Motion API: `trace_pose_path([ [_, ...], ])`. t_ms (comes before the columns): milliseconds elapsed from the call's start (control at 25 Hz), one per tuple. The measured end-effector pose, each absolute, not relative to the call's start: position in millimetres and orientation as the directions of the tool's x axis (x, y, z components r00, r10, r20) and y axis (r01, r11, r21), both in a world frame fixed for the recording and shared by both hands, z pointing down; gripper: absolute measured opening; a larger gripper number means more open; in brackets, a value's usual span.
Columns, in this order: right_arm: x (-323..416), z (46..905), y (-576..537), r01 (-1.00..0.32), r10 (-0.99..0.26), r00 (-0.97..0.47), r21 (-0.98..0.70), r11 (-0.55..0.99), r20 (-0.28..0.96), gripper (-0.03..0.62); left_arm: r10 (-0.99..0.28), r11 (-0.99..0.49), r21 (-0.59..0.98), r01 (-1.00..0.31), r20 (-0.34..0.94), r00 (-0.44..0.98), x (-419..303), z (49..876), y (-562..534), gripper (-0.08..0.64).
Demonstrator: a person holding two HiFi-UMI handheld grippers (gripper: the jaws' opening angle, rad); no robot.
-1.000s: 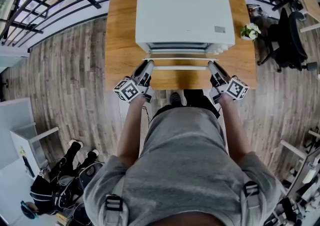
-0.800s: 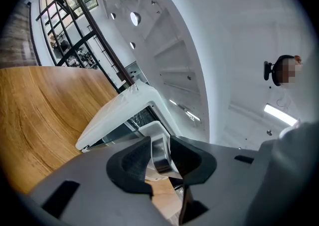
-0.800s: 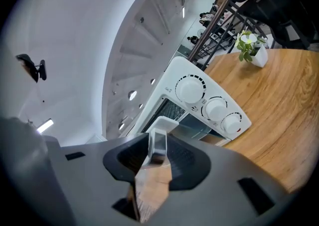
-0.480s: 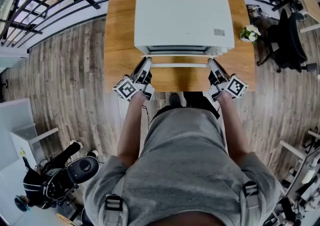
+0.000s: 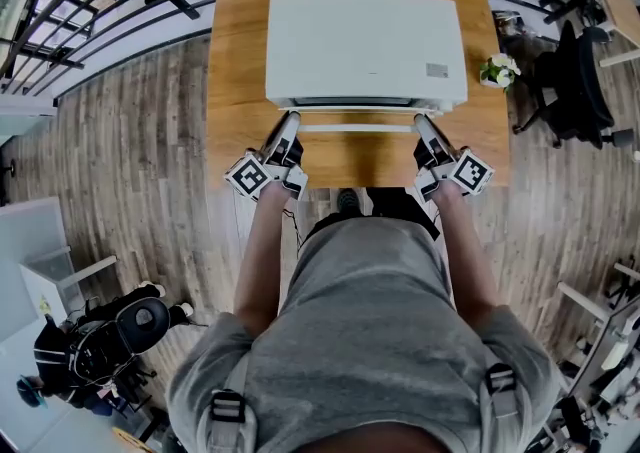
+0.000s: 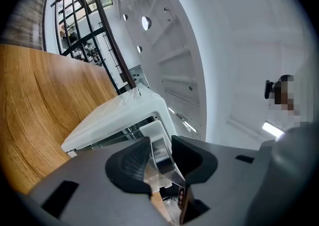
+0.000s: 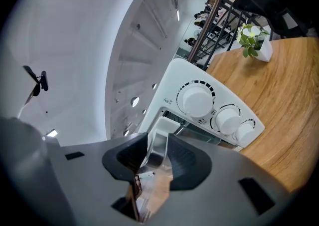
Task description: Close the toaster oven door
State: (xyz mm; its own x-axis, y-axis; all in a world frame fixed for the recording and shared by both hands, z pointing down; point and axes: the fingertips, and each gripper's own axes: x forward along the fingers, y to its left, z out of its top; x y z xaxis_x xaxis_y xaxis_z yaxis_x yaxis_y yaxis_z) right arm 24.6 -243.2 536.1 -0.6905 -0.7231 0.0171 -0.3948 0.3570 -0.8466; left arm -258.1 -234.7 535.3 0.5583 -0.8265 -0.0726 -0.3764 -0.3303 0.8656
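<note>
Head view: we see the toaster oven door (image 5: 357,106) standing almost shut on the table (image 5: 240,91), with a narrow gap left. Left gripper view: our left gripper (image 6: 160,157) straddles the door handle (image 6: 158,135), its jaws just loosening. Right gripper view: our right gripper (image 7: 157,152) does likewise.

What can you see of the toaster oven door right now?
The door is glass-fronted, tipped up almost shut on the white toaster oven; a dark gap shows along its top. Its white bar handle spans the front. The left gripper and right gripper each have a handle end between their jaws, which have just been opening; whether the pads press it is unclear.
</note>
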Motion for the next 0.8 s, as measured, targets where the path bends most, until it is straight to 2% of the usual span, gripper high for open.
trace_pose_path([
  [120,24.8,534.1,-245.4,-0.382,-0.723,-0.691,-0.852,0.358,0.006,0.138,-0.821,-0.352,0.874,-0.335,-0.116,0.559,-254.9,527.0,-237.1,0.153],
  [800,27.0,536.3,-267.7,-0.344,-0.733,-0.680,-0.876,0.339,-0.016,0.150,-0.830,-0.331,0.892,-0.307,-0.121,0.545,-259.0,527.8,-257.2,0.164],
])
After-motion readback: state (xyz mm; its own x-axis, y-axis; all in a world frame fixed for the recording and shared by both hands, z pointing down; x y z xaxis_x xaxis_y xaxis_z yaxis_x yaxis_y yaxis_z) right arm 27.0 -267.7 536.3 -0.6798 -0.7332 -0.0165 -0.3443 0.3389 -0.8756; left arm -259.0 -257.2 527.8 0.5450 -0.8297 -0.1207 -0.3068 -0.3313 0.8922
